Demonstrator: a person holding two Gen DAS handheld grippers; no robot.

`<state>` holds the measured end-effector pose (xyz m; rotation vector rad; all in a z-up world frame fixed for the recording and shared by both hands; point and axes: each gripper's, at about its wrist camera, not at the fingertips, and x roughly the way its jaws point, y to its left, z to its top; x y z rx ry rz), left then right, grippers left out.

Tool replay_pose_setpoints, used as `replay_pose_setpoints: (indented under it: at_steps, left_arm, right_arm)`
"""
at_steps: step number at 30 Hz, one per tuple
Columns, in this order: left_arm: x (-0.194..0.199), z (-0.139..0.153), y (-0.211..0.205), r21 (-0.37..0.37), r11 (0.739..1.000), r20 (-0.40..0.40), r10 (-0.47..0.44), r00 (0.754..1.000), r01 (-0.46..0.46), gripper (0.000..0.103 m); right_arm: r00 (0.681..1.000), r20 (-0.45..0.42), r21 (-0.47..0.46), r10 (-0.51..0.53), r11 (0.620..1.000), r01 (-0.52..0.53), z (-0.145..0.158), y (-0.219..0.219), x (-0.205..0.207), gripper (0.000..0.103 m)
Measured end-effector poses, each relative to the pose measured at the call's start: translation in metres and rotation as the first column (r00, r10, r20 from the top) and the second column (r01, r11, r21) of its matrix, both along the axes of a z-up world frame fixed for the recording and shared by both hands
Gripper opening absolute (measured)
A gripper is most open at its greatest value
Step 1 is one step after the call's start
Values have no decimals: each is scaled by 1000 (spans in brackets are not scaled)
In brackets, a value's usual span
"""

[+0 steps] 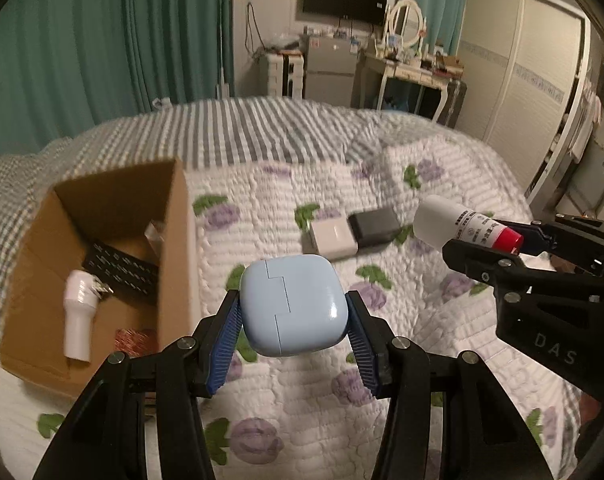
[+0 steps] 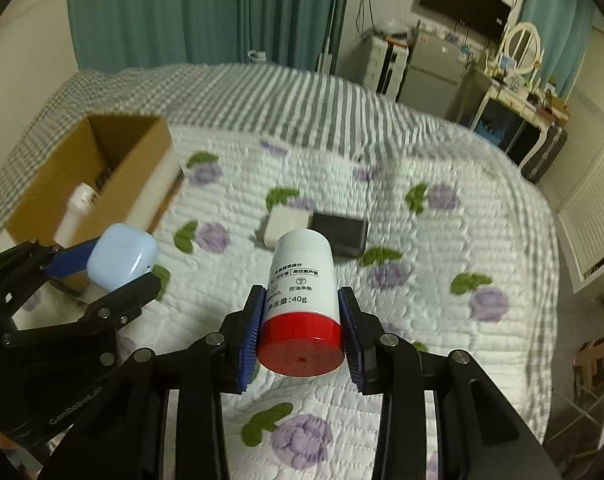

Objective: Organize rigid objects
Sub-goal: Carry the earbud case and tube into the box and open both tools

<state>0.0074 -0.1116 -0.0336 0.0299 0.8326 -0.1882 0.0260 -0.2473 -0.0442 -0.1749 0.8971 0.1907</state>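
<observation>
The left gripper (image 1: pixel 293 320) is closed on a pale blue, rounded plastic earbud case (image 1: pixel 292 306), its ribbed blue pads pressed to the case's two sides and holding it in the air above the quilt, just right of the box. The right gripper (image 2: pixel 300 334) is likewise clamped on a white cylindrical plastic bottle with a red cap (image 2: pixel 302 300), cap end toward the camera, also lifted clear of the bed.

Toward the bed's left edge stands an open brown cardboard box (image 1: pixel 174 240). Inside it already lie a white plastic tube-shaped piece (image 1: pixel 78 312), a black perforated flat object (image 1: pixel 120 270) and something coppery at the near wall, too blurred to name.

Near the middle of the white quilted bedspread with purple flowers (image 1: pixel 442 340), a small white rectangular box (image 1: pixel 334 236) and a black rectangular block (image 1: pixel 376 224) lie touching, side by side.

By my judgement the sorting is partly done: several items are boxed, two are in transit, and the white and black pair remain.
</observation>
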Motion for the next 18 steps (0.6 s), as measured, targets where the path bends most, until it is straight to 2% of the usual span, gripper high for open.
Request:
replay_pose_setpoints:
  at_steps: [8,12,16,18]
  left_arm:
    - [-8,56,47,-34,999,95,39,995,-36,52]
    - [-6,66,80,-31,997,103,74,992,-71,52]
    - [-1,67,119,-32,993,91,119,989,-116,52]
    - [0,62,136,-2,991,90,135,987,-135,52]
  right_arm:
    - [990,128,3,57,998,-58,72,37,-16,36]
    - [976,183,16,116,993,-121,101,72,-23,36]
    - [962,209,39,173,982,-185,110,112,-24,36]
    - [958,206,48,197,976,-211,108,129,-21,36]
